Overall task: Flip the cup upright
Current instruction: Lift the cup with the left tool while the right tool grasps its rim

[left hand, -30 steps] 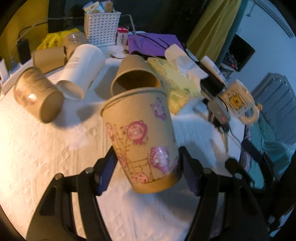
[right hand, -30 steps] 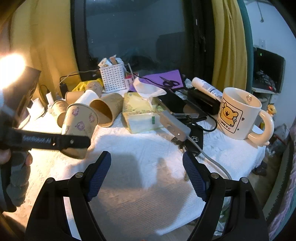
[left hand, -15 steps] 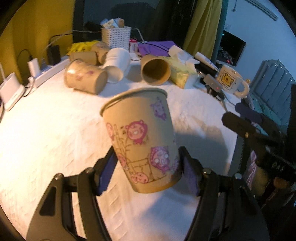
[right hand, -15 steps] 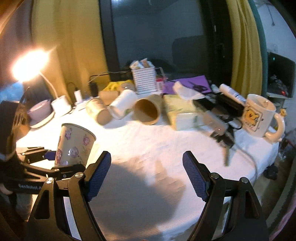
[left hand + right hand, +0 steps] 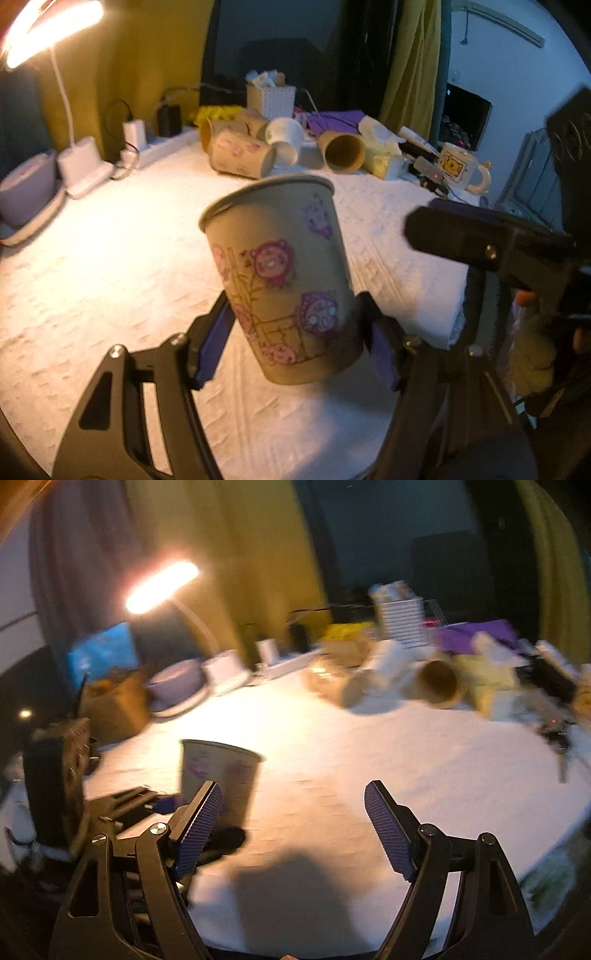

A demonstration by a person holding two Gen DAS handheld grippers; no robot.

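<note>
Two blue-padded fingers (image 5: 212,347) of the left gripper (image 5: 295,343) clamp the printed paper cup (image 5: 284,280) low on its wall, one pad on each side near the base; the cup hangs above the white-covered table (image 5: 92,280), mouth up and leaning a little off vertical, so the turning-over itself looks done and the step in hand appears to be the set-down; in the right wrist view the same cup (image 5: 221,771) shows its open rim on top, though blur hides whether its base touches the cloth; the right gripper (image 5: 291,823) holds nothing, its fingers (image 5: 388,834) spread wide over bare cloth just beside the cup, and from the left wrist view it reads as a dark bar at the right edge, near but apart from the cup; the next move probably calls for levelling the cup, lowering it until the base sits flat, then spreading the left fingers without dragging the thin wall, since a light paper cup tips easily; farther back, several other paper cups (image 5: 243,158) lie on their sides in a cluster, a bear mug (image 5: 458,170) stands to their right, a white basket (image 5: 271,98) sits behind them, and a desk lamp (image 5: 48,26) glows at the far left.
</note>
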